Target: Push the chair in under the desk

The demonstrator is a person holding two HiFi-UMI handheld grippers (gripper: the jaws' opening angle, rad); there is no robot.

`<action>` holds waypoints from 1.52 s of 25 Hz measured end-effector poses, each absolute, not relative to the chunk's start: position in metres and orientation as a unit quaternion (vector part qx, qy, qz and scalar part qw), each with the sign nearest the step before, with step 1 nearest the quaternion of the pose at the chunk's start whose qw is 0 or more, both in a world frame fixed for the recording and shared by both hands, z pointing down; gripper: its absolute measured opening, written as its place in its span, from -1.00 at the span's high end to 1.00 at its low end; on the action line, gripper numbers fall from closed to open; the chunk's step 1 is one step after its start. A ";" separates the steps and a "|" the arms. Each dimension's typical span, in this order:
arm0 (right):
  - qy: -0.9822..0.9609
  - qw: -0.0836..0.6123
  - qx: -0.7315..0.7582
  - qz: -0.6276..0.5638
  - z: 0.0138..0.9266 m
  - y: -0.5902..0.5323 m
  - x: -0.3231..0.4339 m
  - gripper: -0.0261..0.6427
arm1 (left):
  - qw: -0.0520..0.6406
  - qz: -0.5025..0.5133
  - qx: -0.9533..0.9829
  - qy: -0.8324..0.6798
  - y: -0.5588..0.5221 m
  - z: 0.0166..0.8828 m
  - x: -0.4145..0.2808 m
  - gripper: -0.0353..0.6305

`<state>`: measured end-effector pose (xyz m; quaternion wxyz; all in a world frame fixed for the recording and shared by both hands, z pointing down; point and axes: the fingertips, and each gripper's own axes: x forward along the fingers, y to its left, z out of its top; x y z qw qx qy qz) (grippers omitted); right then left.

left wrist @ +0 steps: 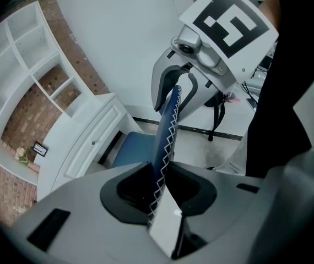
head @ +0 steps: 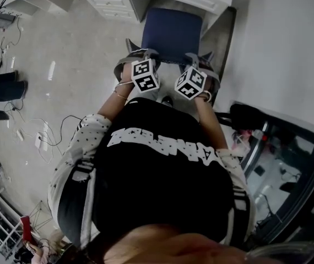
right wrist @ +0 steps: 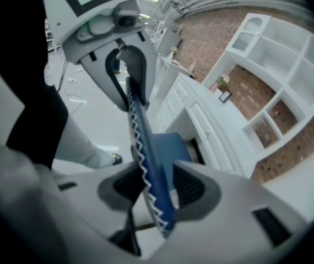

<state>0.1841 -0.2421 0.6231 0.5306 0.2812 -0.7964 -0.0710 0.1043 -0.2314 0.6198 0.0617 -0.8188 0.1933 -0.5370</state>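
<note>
- Writing: the white print across the person's black shirt (head: 162, 142) is upside down in the head view and not legible. The marker cube (head: 145, 75) on each gripper carries black-and-white square patterns only, no words.
- A small framed card (left wrist: 39, 148) stands on the counter (left wrist: 85, 142), far ahead of the left gripper; its print is too small to read.
- Left gripper (left wrist: 160, 187): jaws part closed and clamped on the upper edge of the chair back (left wrist: 165, 136), blue with white zigzag stitching, which runs up between the pads.
- Right gripper (right wrist: 154, 188): jaws set wider, also clamped on the same chair back, just beside the left gripper along that edge.
- Chair (head: 171, 32): the blue seat lies ahead of and below both grippers. Its far edge sits at the counter's knee opening, and most of the seat shows out in front.
</note>
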 end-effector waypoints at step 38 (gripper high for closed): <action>-0.794 0.539 0.272 -0.068 0.626 -0.316 0.162 0.44 | 0.074 -0.535 -0.821 0.184 -0.308 0.618 0.086 0.53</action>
